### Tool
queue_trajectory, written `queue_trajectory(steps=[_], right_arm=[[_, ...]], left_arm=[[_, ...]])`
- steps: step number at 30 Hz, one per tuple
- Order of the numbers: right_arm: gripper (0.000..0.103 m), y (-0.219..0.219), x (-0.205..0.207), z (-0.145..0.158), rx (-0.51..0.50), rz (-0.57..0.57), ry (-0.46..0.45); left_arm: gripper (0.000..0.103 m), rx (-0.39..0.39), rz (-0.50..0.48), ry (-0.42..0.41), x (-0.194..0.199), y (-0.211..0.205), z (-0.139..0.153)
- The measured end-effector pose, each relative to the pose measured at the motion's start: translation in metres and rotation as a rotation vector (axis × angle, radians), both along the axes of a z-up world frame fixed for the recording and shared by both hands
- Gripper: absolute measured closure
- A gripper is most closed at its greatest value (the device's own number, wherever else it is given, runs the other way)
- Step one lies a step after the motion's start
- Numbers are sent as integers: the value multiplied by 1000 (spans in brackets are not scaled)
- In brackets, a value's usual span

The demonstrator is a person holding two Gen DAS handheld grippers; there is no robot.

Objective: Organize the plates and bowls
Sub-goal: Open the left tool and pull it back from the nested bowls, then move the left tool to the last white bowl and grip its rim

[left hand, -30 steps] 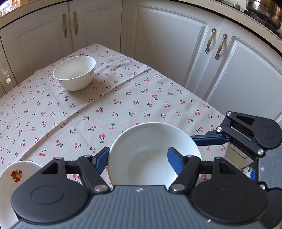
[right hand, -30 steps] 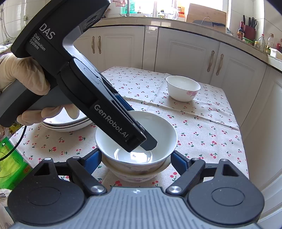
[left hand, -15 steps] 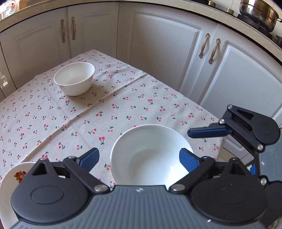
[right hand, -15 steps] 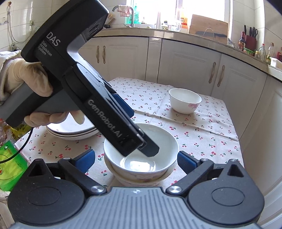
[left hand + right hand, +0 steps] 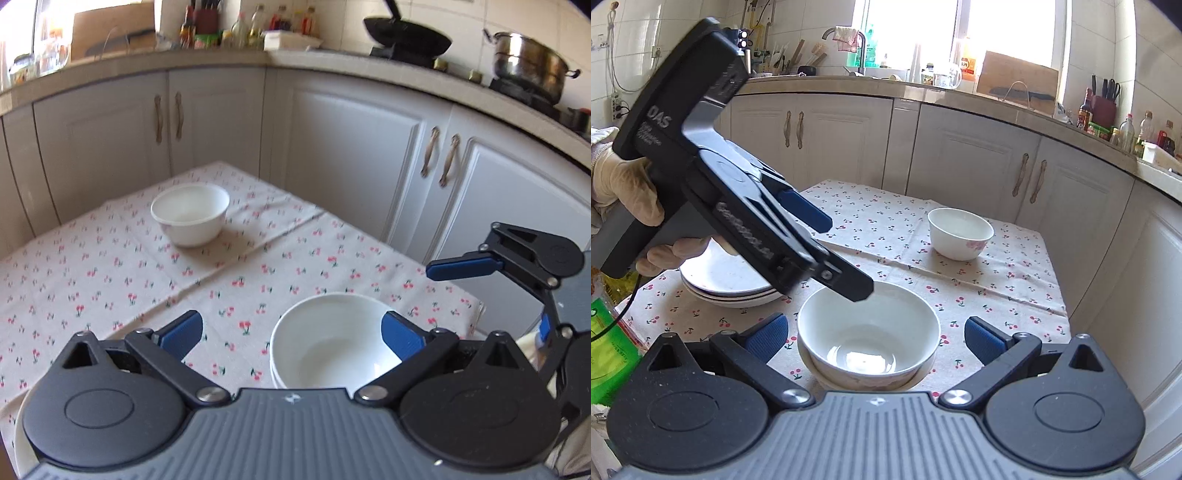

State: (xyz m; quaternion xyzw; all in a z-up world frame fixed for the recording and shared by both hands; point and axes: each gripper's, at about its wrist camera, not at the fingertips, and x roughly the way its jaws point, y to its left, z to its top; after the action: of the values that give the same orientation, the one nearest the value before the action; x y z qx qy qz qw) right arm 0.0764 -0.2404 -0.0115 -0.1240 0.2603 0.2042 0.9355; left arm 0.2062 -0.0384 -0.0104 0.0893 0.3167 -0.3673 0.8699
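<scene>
Two white bowls sit nested as a stack (image 5: pixel 868 339) on the cherry-print tablecloth (image 5: pixel 997 291); the stack also shows in the left wrist view (image 5: pixel 332 343). My left gripper (image 5: pixel 291 332) is open and empty, raised above and behind the stack; it shows from the side in the right wrist view (image 5: pixel 827 251). My right gripper (image 5: pixel 875 336) is open and empty, its fingers on either side of the stack without touching it. A single white bowl (image 5: pixel 960 232) with a pink flower stands far right; it also shows in the left wrist view (image 5: pixel 190 214). A stack of white plates (image 5: pixel 727 284) sits at the left.
White cabinets (image 5: pixel 979 155) run behind and to the right of the table. The table's right edge (image 5: pixel 1063 295) is close to the bowls. A green packet (image 5: pixel 609 350) lies at the left. The counter holds bottles, a pan (image 5: pixel 406 37) and a steel pot (image 5: pixel 528 70).
My left gripper has opened wide, let go of the top bowl and lifted up and back. The bowl stays nested in the lower one. My right gripper has drawn back slightly.
</scene>
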Motion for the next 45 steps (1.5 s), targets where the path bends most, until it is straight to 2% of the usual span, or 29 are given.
queue_trajectory(steps=[4,7,10,17,20,27,30,36,45], right_arm=[[0,-4,3,5,-15,-10,-21],[0,-7,10,8,-40,-20,-35],[0,-11,21,11,-68,-28,-43],[0,-28,56,22,-71,-44,-51],[0,-35,76,25,-59,-52,-45],[0,-46,128,26,-51,-43,-30],[0,-49,150,24,-39,-25,-18],[0,-53,196,12,-13,17,24],[0,-47,255,-17,-7,63,94]], left_arm=[[1,73,-10,57,6,-1,0],[1,37,18,36,10,8,-1],[1,55,55,-20,19,12,2],[1,25,69,-29,58,8,19],[1,3,69,-8,80,-1,23],[1,29,69,-12,132,-27,23],[1,26,74,29,157,-35,18],[1,52,114,56,197,-48,1],[1,100,103,132,243,-58,-28]])
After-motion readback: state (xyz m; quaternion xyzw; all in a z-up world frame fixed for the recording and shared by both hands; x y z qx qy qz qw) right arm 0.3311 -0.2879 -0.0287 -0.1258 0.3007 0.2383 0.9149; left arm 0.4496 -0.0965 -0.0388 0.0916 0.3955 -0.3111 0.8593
